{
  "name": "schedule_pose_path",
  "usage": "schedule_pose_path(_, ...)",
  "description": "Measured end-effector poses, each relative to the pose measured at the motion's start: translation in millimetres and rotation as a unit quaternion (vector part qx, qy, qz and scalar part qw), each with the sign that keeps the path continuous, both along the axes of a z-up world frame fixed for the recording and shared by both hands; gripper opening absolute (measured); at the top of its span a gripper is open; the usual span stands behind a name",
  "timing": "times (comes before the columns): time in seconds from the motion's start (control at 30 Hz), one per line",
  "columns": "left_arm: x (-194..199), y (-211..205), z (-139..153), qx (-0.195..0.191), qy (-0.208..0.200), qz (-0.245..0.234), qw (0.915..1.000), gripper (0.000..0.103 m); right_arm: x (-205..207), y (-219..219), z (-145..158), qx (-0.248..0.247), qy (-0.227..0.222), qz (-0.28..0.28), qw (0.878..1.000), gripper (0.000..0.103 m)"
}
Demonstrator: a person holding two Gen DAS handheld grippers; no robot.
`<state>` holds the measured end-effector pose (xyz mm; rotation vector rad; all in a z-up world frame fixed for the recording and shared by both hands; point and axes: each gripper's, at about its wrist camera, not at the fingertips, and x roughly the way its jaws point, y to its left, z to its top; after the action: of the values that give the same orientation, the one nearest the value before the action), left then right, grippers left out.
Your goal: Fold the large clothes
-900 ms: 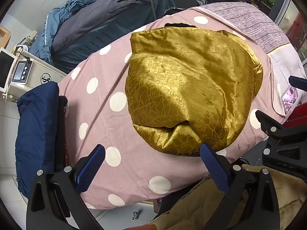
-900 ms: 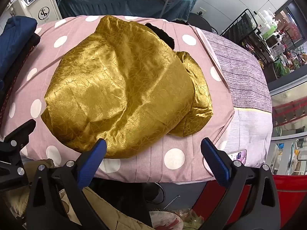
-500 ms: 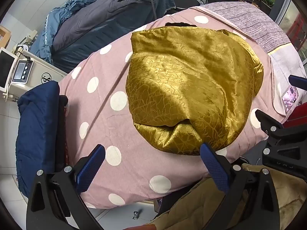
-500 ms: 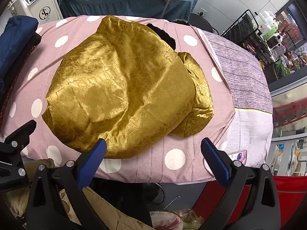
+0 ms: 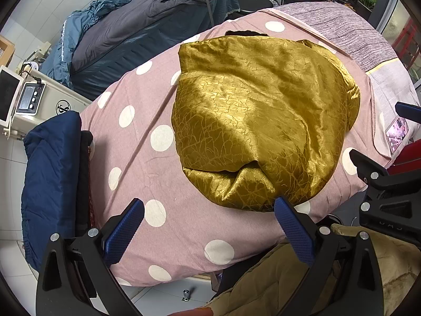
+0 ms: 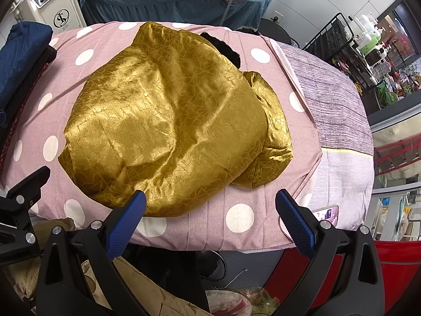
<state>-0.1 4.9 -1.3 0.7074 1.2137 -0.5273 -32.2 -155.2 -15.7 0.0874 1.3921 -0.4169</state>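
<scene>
A large shiny gold padded garment (image 5: 257, 115) lies folded in a mound on the pink polka-dot bedcover (image 5: 147, 163). It also shows in the right wrist view (image 6: 168, 121), with a black fur trim (image 6: 223, 50) at its far edge and a sleeve tucked along its right side. My left gripper (image 5: 209, 223) is open and empty, held above the near edge of the bed in front of the garment. My right gripper (image 6: 210, 217) is open and empty, also at the near bed edge, its left fingertip over the garment's hem.
A folded navy garment (image 5: 50, 184) lies at the bed's left end. A phone (image 6: 326, 214) rests near the right front corner. A white machine (image 6: 52, 5) and a second bed with grey-blue bedding (image 5: 142, 34) stand behind. A tan garment (image 5: 268, 284) hangs below the grippers.
Both grippers have drifted very slightly; the garment sits a touch lower in both views. Nothing was taken hold of or let go.
</scene>
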Motion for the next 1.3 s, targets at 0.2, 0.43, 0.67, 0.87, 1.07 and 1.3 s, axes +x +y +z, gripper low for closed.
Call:
schedule_pose_path(0.2,-0.2,-0.1,0.2,0.000,0.000,0.000,1.0000,0.097,-2.3,0.3,-1.4,0.000,0.000,0.000,1.000,0.097)
schedule_pose_path(0.43,-0.4,-0.6,0.1,0.000,0.000,0.001,1.0000,0.097,-2.3,1.2,-0.4,-0.001,0.001,0.000,1.000,0.097)
schedule_pose_path(0.67,-0.3,-0.8,0.3,0.001,0.000,0.001,1.0000,0.097,-2.3,2.6,-0.1,-0.001,0.000,0.000,1.000,0.097)
schedule_pose_path(0.87,-0.2,-0.8,0.5,0.001,0.000,0.001,1.0000,0.097,-3.6,2.2,-0.4,-0.001,0.000,0.000,1.000,0.097)
schedule_pose_path(1.07,-0.2,-0.8,0.6,0.001,0.001,0.001,1.0000,0.097,-1.6,9.0,2.8,-0.004,0.001,0.002,1.000,0.097)
schedule_pose_path(1.3,-0.1,-0.2,0.6,0.000,0.001,0.001,1.0000,0.097,-0.9,9.0,2.0,-0.004,0.001,0.002,1.000,0.097)
